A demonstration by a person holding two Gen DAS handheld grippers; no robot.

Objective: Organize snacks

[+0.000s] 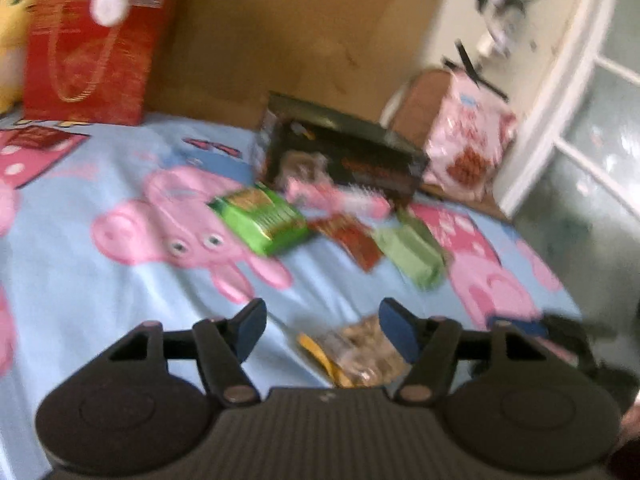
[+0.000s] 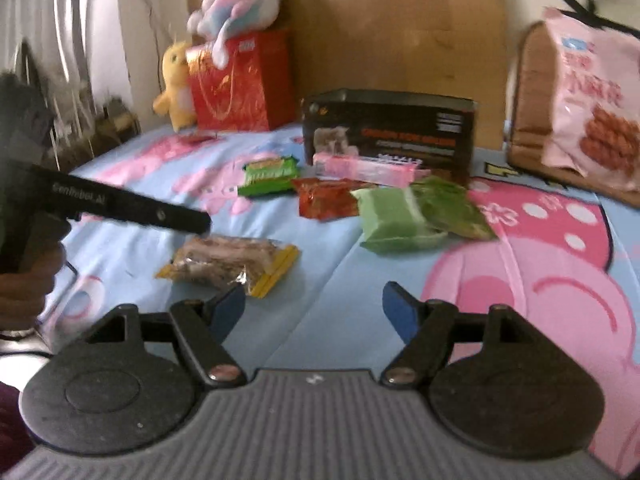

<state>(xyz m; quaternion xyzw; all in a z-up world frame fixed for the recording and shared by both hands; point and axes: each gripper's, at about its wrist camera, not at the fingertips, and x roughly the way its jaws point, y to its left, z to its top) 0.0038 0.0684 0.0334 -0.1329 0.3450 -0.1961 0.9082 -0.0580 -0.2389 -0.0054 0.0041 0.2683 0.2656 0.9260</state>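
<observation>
1. The clear packet of brown snacks with a yellow edge (image 1: pixel 356 354) lies on the bed sheet (image 1: pixel 120 300) just beyond my left gripper (image 1: pixel 322 326), toward its right finger; that gripper's jaws stand spread with nothing between the pads.
2. My right gripper (image 2: pixel 314 306) is spread too and grips nothing; the same packet (image 2: pixel 228 266) lies just ahead of its left finger, not touching that I can tell.
3. Farther off, the other snacks cluster together: a bright green packet (image 2: pixel 269 176), a red packet (image 2: pixel 326 198), a pale green pack (image 2: pixel 394 220) with a darker green bag (image 2: pixel 452 210) against it, and a pink bar (image 2: pixel 366 168) in front of the black box (image 2: pixel 390 130).
4. Only the right view shows the left gripper's black body (image 2: pixel 120 206) and the hand holding it at the frame's left edge, above the brown packet.
5. Both views are blurred; printed labels are unreadable.
</observation>
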